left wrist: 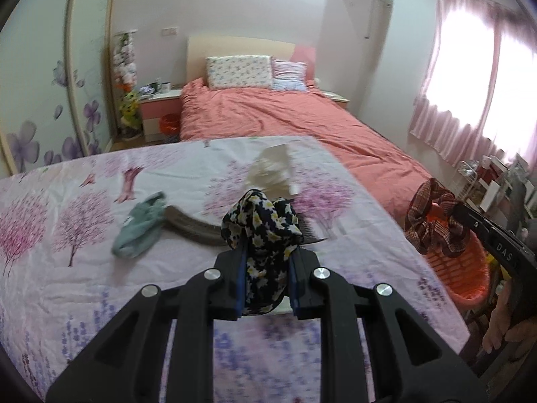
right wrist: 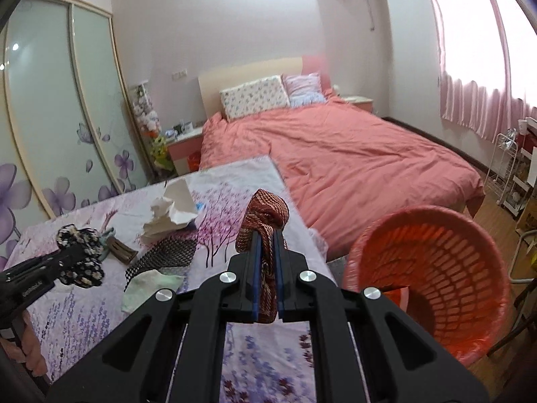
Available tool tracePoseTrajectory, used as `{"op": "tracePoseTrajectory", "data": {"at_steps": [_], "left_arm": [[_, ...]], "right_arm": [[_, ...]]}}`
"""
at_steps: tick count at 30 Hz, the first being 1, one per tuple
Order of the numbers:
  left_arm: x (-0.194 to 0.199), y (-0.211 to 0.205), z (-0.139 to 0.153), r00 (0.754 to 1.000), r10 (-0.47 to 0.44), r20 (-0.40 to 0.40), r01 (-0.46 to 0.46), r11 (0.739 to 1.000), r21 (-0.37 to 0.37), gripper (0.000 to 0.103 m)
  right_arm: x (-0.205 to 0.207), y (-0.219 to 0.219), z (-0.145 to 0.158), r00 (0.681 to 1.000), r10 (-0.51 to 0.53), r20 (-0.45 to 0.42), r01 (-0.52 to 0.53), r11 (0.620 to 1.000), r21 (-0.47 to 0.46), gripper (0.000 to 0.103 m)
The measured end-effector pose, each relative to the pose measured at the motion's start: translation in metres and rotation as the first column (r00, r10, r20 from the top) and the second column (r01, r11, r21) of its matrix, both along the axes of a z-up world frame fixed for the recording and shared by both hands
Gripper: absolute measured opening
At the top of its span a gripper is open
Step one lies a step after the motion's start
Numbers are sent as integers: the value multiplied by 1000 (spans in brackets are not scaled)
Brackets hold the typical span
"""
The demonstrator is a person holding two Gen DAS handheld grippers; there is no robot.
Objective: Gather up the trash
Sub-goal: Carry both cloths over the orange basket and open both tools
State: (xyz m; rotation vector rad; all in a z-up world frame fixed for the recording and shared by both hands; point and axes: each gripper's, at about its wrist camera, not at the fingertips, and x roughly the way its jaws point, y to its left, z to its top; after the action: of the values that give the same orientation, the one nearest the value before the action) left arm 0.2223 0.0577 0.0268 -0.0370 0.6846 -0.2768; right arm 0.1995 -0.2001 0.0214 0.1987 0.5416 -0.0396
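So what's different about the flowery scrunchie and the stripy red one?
The flowery scrunchie is dark navy with pale yellow-white flowers; the red scrunchie is maroon with woven checks. The flowery one is pinched in the left gripper, over the table's floral cloth; the red one is pinched in the right gripper, nearer the orange basket. Both are ruffled fabric hair ties, held up off the cloth.

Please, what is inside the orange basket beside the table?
Inside the orange basket, only a flat orange-red piece shows, low against the near wall. The bottom is partly hidden by the rim, so I cannot tell what else lies there.
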Motion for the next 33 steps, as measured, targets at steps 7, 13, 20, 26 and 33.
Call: {"op": "tracePoseTrajectory", "data": {"at_steps": [7,13,20,26,33], "left_arm": [[-8,-47,12,994,-102,25,102,995,-11,20],[-13,-96,17,981,-190,32,191,981,-34,20],[-17,-155,18,954,-298,38,300,952,-62,20],[-18,-206,13,924,-381,34,382,921,-78,20],[-20,-252,6,891,-454,12,453,886,-96,20]], "right_arm": [[-30,-27,17,992,-71,103,72,997,-5,7],[-43,-50,21,980,-142,142,144,989,-10,7],[-51,-81,17,965,-220,143,224,974,-12,7],[-55,-105,11,945,-290,151,297,954,-27,7],[-62,-133,3,926,-348,148,351,936,10,7]]}}
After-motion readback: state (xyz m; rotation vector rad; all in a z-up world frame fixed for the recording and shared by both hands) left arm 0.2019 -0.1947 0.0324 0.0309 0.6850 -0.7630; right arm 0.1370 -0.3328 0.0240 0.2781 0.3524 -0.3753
